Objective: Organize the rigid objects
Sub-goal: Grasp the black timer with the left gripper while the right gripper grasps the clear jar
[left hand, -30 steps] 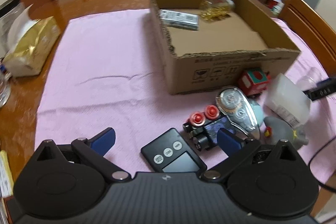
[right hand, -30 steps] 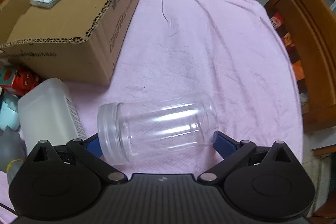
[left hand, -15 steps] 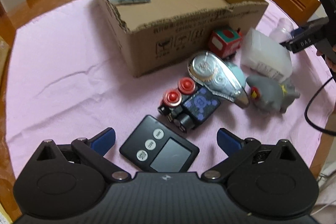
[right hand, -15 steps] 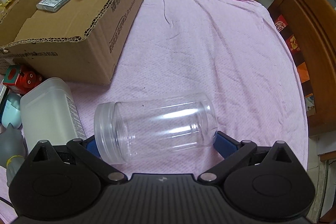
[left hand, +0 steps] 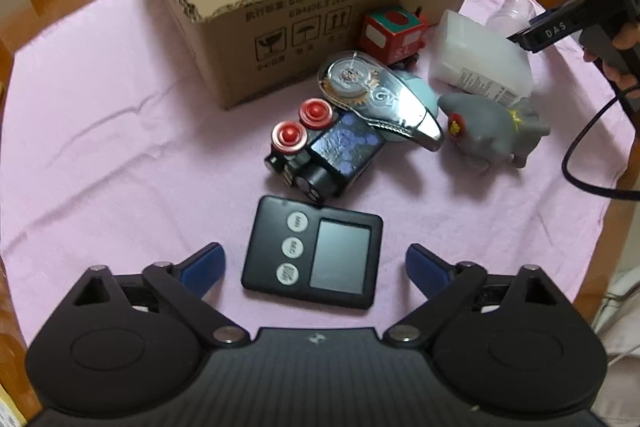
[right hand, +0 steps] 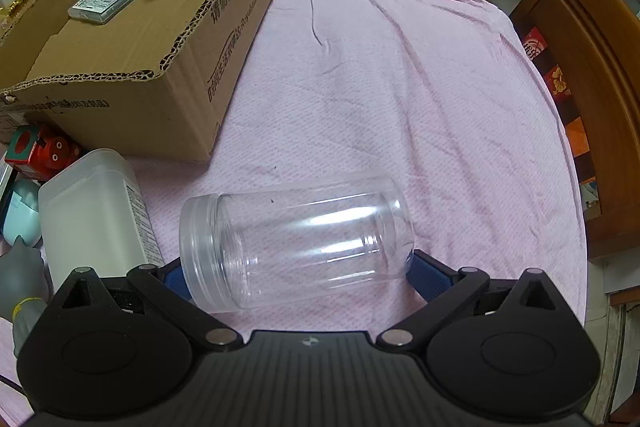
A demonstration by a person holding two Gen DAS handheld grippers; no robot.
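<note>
Pink-clothed bench (left hand: 100,115). Left gripper (left hand: 315,259) closing around rigid, light timer (left hand: 314,253), untouched: grip long edges. Right gripper (right hand: 298,273) straddling slippery clear jar (right hand: 296,239); contact unclear.

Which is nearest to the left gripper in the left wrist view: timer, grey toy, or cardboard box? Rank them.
Measured from the left gripper:
1. Black timer, lying between the closing fingers, not yet pressed by them.
2. Grey toy, farther out and to the right on the pink cloth.
3. Cardboard box, farthest, at the back of the table.
</note>
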